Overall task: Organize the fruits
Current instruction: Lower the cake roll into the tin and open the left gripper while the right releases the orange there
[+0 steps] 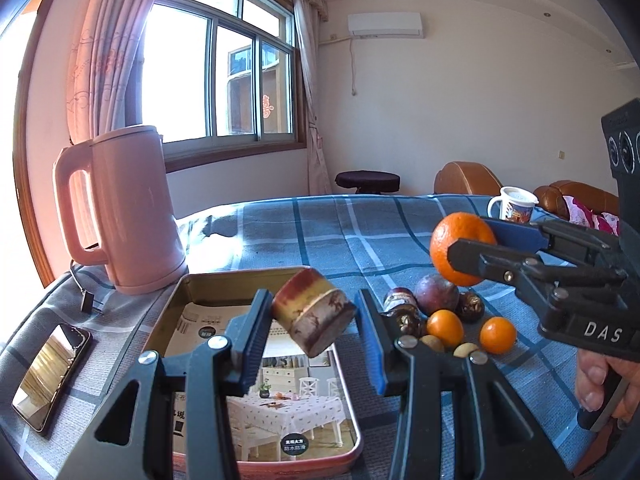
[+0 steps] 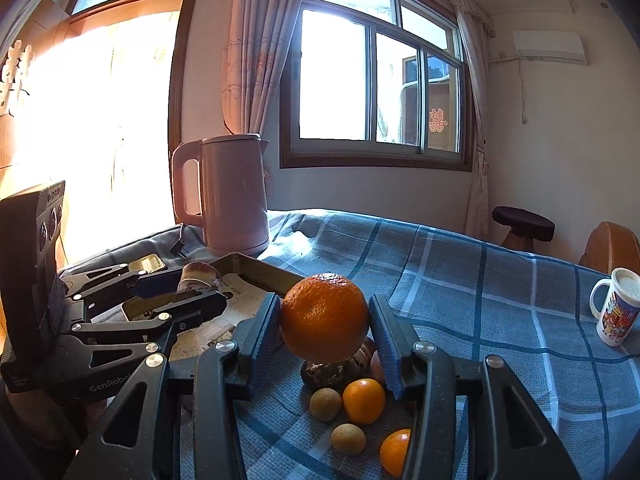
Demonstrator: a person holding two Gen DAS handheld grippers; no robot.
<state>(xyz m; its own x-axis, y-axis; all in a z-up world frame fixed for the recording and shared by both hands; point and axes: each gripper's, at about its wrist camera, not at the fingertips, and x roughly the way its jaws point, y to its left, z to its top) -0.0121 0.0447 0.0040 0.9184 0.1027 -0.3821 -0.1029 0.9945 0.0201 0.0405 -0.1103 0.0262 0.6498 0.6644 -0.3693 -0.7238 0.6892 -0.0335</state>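
Observation:
My left gripper (image 1: pixel 314 320) is shut on a short sugarcane piece (image 1: pixel 314 314) and holds it above the rectangular metal tray (image 1: pixel 192 292). My right gripper (image 2: pixel 325 320) is shut on a large orange (image 2: pixel 324 318), lifted above the fruit pile. In the left wrist view the right gripper (image 1: pixel 476 246) and its orange (image 1: pixel 456 248) show at right. On the cloth lie small oranges (image 1: pixel 445 327) (image 1: pixel 497 334), dark passion fruits (image 1: pixel 436 294) and longans (image 2: pixel 348 439). The left gripper (image 2: pixel 188 292) with the cane (image 2: pixel 198 278) shows in the right wrist view.
A pink kettle (image 1: pixel 128 208) stands behind the tray, its cord beside it. A phone (image 1: pixel 50 372) lies at the left. A printed mug (image 1: pixel 514 204) stands at the far right of the blue checked tablecloth (image 1: pixel 344 232). A printed sheet lines the tray.

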